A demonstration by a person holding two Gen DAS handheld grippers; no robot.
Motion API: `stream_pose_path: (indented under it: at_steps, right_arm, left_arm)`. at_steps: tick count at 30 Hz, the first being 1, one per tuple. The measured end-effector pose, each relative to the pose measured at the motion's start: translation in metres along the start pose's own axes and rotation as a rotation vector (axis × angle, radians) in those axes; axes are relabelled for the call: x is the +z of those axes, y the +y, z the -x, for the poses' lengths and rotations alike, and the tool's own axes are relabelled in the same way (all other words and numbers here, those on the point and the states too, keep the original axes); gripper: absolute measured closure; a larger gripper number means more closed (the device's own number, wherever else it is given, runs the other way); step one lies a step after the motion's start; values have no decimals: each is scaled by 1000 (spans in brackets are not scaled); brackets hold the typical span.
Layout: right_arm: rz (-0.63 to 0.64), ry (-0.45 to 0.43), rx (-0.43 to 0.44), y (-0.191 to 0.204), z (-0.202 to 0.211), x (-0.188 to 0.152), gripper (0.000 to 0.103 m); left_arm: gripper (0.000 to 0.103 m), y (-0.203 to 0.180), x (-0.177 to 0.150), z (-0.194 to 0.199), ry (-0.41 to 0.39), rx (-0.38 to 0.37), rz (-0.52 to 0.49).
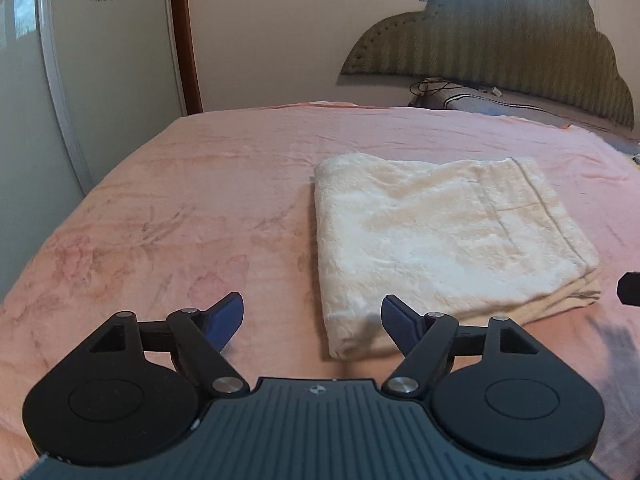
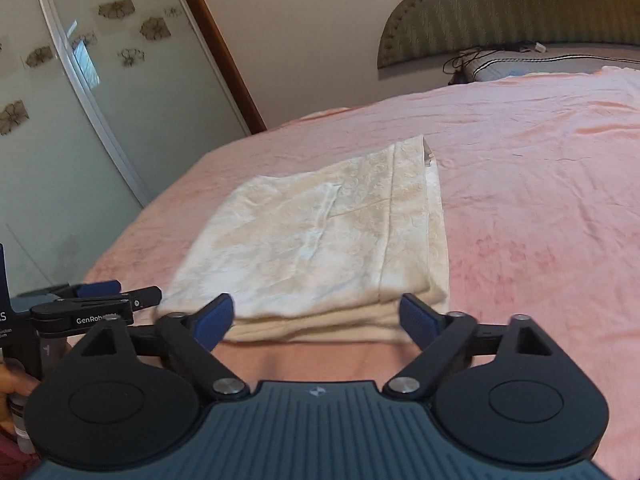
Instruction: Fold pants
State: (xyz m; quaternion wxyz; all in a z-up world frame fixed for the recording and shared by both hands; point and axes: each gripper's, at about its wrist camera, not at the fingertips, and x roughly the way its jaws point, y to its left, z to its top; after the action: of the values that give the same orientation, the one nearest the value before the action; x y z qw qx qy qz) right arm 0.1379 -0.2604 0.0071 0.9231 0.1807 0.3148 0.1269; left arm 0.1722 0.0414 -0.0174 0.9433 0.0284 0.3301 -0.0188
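Observation:
The cream-white pants lie folded into a flat rectangle on the pink bed sheet. They also show in the right wrist view. My left gripper is open and empty, just in front of the pants' near left corner. My right gripper is open and empty, just in front of the pants' near edge. The left gripper also shows at the left edge of the right wrist view.
A padded green headboard and a grey pillow with a black cable are at the far end. A sliding mirrored wardrobe door stands left of the bed. Bare pink sheet surrounds the pants.

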Motion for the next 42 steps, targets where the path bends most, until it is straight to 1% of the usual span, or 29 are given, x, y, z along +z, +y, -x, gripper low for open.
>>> stream_pose_path:
  at_steps: [1, 3, 5, 7, 11, 12, 14, 16, 19, 21, 25, 34, 42]
  right_arm:
    - [-17, -5, 4, 4, 8, -6, 0]
    - [-47, 11, 1, 12, 20, -22, 0]
    - [-63, 50, -41, 20, 24, -36, 0]
    - [-47, 88, -114, 28, 19, -49, 0]
    - [40, 108, -189, 34, 2, -62, 0]
    - [73, 100, -197, 36, -1, -64, 0]
    - [132, 89, -222, 36, -7, -69, 0]
    - [125, 82, -217, 33, -11, -70, 0]
    - [110, 84, -231, 27, -17, -72, 0]
    - [146, 73, -245, 29, -17, -75, 0]
    - [205, 77, -265, 36, -20, -80, 0]
    - [230, 45, -272, 36, -20, -87, 0]
    - [235, 44, -276, 37, -20, -87, 0]
  left_arm:
    - [23, 0, -6, 6, 15, -19, 14]
    - [23, -1, -20, 15, 47, -56, 47]
    - [23, -5, -33, 18, 77, -68, 54]
    - [23, -10, -44, 16, 90, -59, 49]
    - [23, -19, -57, 5, 113, -12, 30]
    - [22, -20, -60, 2, 109, -1, 27]
    - [16, -22, -64, 1, 93, 17, 26]
    - [9, -24, -65, 0, 69, 27, 25]
    - [6, -27, -66, -3, 63, 42, 21]
    - [5, -29, -68, -3, 53, 47, 19]
    - [4, -32, -69, -4, 49, 40, 22]
    - [1, -40, -72, -4, 19, 42, 0]
    - [1, -39, -74, -7, 6, 33, 5]
